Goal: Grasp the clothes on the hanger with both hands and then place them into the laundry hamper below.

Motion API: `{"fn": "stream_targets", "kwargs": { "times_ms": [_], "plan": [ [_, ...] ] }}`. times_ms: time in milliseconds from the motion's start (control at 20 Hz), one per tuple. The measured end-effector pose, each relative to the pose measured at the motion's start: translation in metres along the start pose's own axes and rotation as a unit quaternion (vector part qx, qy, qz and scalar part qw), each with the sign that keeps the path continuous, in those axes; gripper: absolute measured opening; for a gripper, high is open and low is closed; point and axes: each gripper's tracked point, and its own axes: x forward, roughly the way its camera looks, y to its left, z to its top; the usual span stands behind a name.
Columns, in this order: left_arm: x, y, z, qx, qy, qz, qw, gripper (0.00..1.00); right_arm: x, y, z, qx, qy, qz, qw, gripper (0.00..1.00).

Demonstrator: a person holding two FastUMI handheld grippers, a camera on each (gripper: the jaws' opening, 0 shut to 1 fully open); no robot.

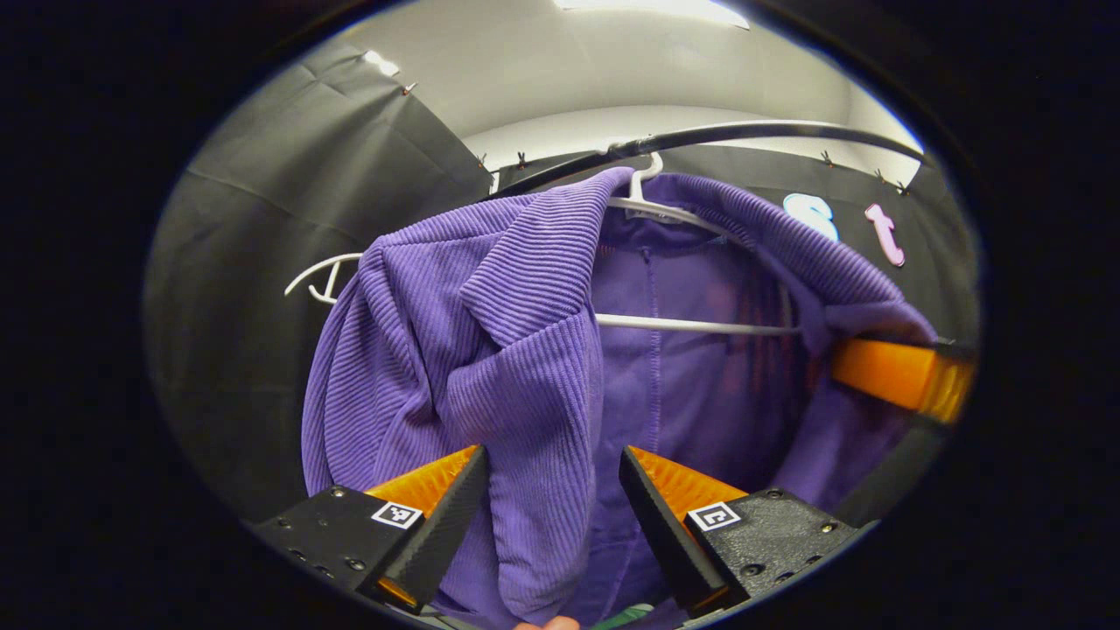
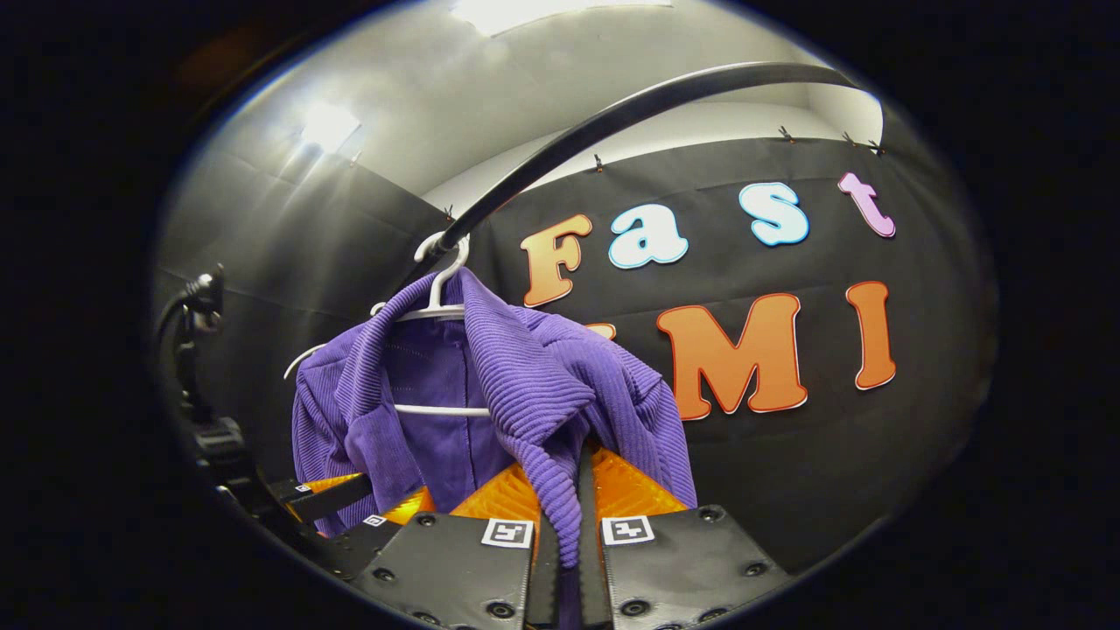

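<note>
**Right clamped on the front edge, left still to close**

Purple ribbed garment (image 1: 490,350) hangs on a white hanger (image 1: 691,325), hook over a dark rail (image 1: 744,131) near the top of the booth. It sits unevenly: one hanger arm pokes out bare on the far side in the left gripper view, so the fabric looks bunched toward the middle

Right gripper (image 2: 560,516): fingers nearly together with a ribbed front edge of the garment (image 2: 525,385) pinched between them, both pressing on it. Grip sits low on the hanging fold, my guess so a pull lifts that side off the hanger arm

Left gripper (image 1: 551,490): jaws spread wide, the other front panel hanging down between them, neither finger pressing. Lined up to close on it, not gripping yet

Part of the right gripper's finger shows at the far edge of the left gripper view, against the fabric

Hamper: can't see it, so contents unknown. Garment is fully on the hanger, nothing transferred

Next call: close left, then lift both to clear the hanger
</note>
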Motion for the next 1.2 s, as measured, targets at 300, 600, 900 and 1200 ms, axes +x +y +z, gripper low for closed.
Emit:
{"fn": "stream_targets", "kwargs": {
  "times_ms": [300,600,900,1200],
  "plan": [
    [0.001,0.005,-0.021,-0.008,0.012,-0.023,1.0,0.48,-0.009,-0.002,0.002,0.0,-0.012,-0.006,1.0,0.1],
    [-0.034,0.069,0.064,0.024,-0.064,0.033,0.997,0.04,-0.023,-0.043,0.023,-0.048,-0.05,-0.106,0.992,0.09],
    [-0.024,0.162,0.157,0.004,-0.122,0.119,0.985,0.04,-0.013,-0.083,0.064,-0.076,-0.096,-0.188,0.974,0.15],
    [0.025,0.183,0.196,0.069,-0.133,0.13,0.98,0.02,0.006,-0.097,0.08,-0.089,-0.111,-0.21,0.967,0.15]
  ]
}}
